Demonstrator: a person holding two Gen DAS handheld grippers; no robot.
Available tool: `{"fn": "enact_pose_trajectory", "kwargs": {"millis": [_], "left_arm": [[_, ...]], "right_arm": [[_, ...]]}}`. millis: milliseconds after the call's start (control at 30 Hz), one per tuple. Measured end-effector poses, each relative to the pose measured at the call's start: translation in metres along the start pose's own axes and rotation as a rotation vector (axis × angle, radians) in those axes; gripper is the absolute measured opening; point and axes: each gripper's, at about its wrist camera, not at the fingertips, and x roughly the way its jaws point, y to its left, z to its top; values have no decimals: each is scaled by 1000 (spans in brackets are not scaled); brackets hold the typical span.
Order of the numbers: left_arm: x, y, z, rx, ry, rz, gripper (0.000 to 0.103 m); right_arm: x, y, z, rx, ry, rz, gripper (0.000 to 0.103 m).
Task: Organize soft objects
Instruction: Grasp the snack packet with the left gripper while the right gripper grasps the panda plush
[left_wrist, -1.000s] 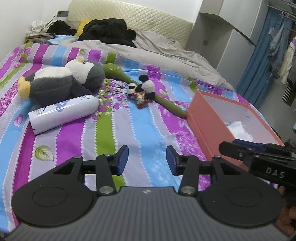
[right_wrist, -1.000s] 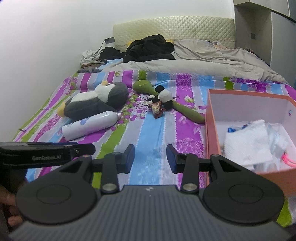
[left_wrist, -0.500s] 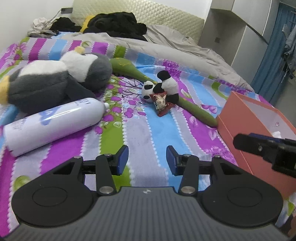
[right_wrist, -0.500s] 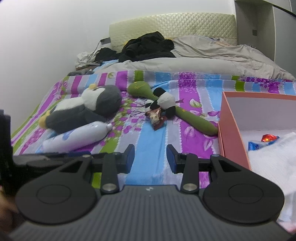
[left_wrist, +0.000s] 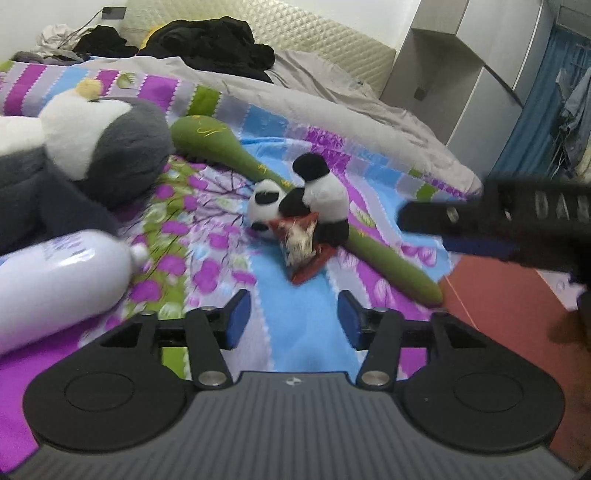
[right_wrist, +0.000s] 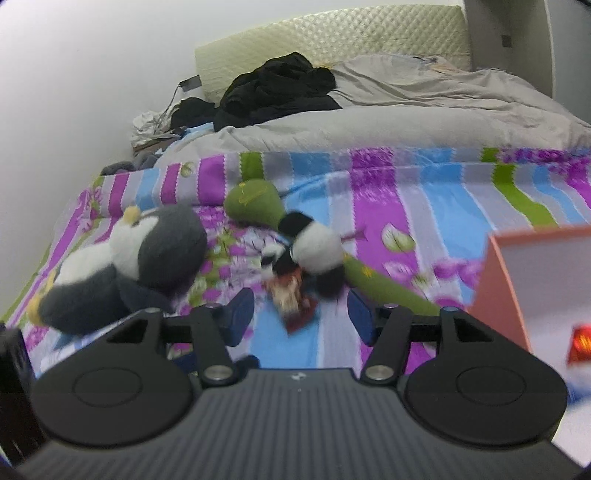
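A small panda plush (left_wrist: 306, 205) (right_wrist: 314, 251) clings to a long green bamboo-shaped plush (left_wrist: 388, 258) (right_wrist: 255, 201) on the striped bedspread, with a red snack packet (left_wrist: 303, 247) (right_wrist: 291, 295) against it. A big grey and white penguin plush (left_wrist: 92, 147) (right_wrist: 129, 266) lies to the left. My left gripper (left_wrist: 291, 319) hovers just short of the packet, jaws opening, nothing between them. My right gripper (right_wrist: 301, 314) is low over the packet, jaws opening; the packet shows in the gap, the pads apart from it. The right gripper's body crosses the left wrist view at the right.
A white bottle (left_wrist: 55, 280) lies at the left beside the penguin. An orange-red box (left_wrist: 509, 295) (right_wrist: 535, 280) with wrappers inside stands at the right. A grey duvet (right_wrist: 406, 118) and black clothes (right_wrist: 277, 88) cover the bed's head end.
Both grippers have moved forward and down toward the panda and packet, which now look much larger. Both pairs of jaws stand wider than before.
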Motion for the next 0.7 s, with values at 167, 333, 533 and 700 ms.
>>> {"fn": "enact_pose_trajectory", "kwargs": {"millis": [167,333,533,700], "left_arm": [[30,3,17,-19,-19,-29,60],[56,11,29,-75,-22,-47,60],[78,20,32,-152,-21,-105,60],[93,20,29,-159,-9,-93,60]], "right_arm": [[42,-11,31,40,70,23,58],[85,-30,55,140,177,29,58],[110,-38,66,129,232,43,58],[129,-39,69,98,270,60,58]]}}
